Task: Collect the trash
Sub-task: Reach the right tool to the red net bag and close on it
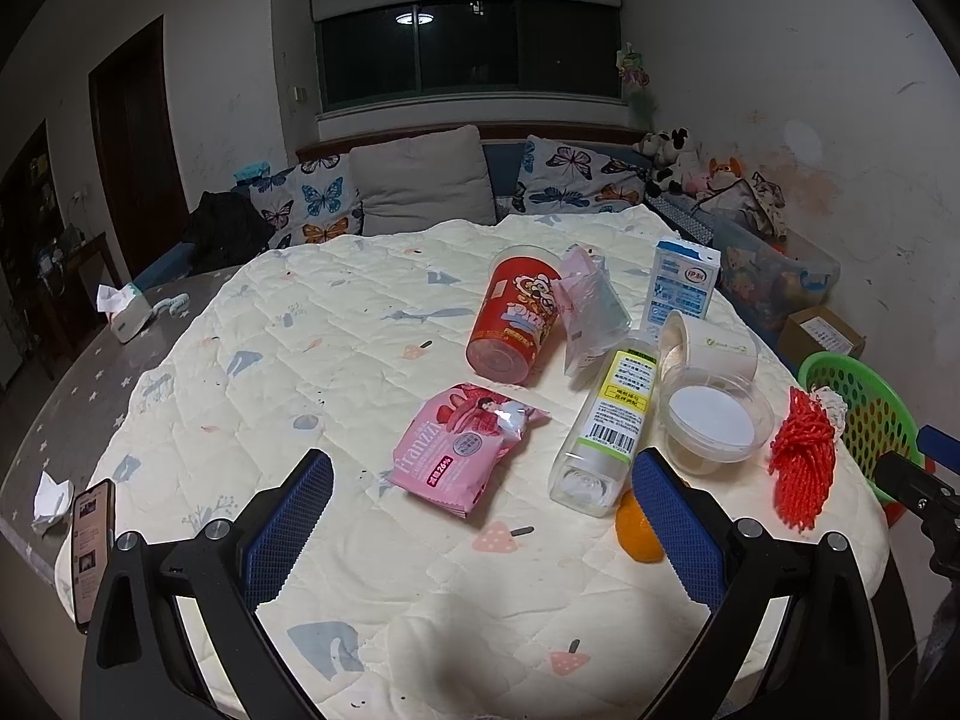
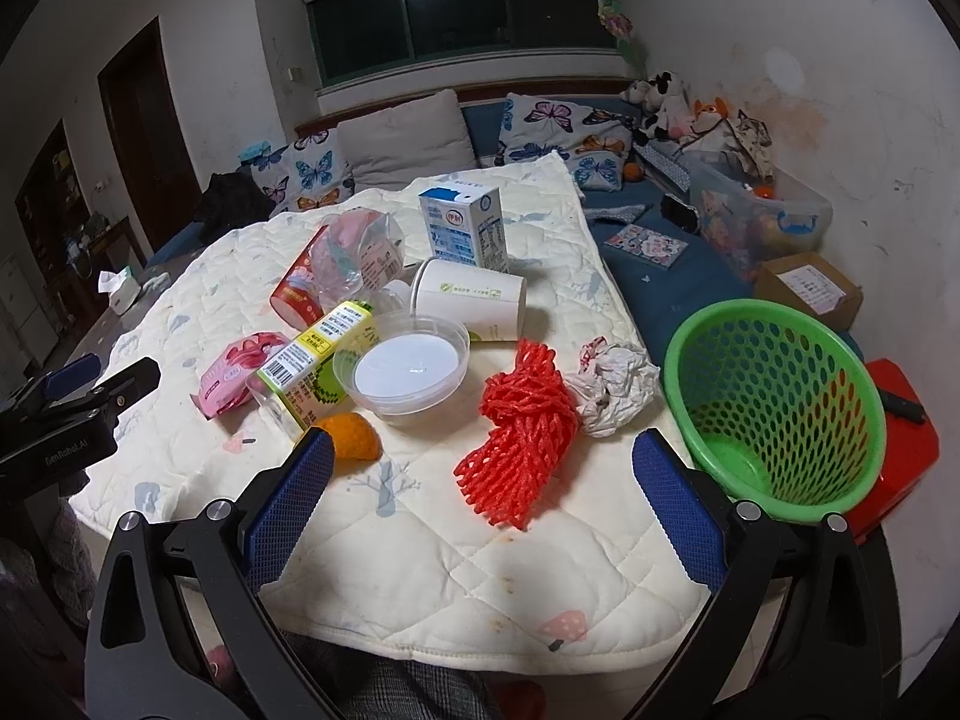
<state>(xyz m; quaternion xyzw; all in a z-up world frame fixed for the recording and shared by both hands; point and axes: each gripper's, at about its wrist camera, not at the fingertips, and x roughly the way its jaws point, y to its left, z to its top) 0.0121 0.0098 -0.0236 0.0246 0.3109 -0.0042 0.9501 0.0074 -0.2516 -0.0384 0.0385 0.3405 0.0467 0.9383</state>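
Nothing collected yet, judging by the bare green basket (image 2: 780,402) just off the bench's right edge. Both tongs wide and empty: left tongs (image 1: 483,531) hovering before the pink snack packet (image 1: 465,450) and clear bottle (image 1: 606,426), right tongs (image 2: 483,513) over the near edge, facing the red foam net (image 2: 519,438). Crumpled paper (image 2: 612,387) just beside it, near the right edge. Likely next: drop over the net, close, carry rightward into the basket.
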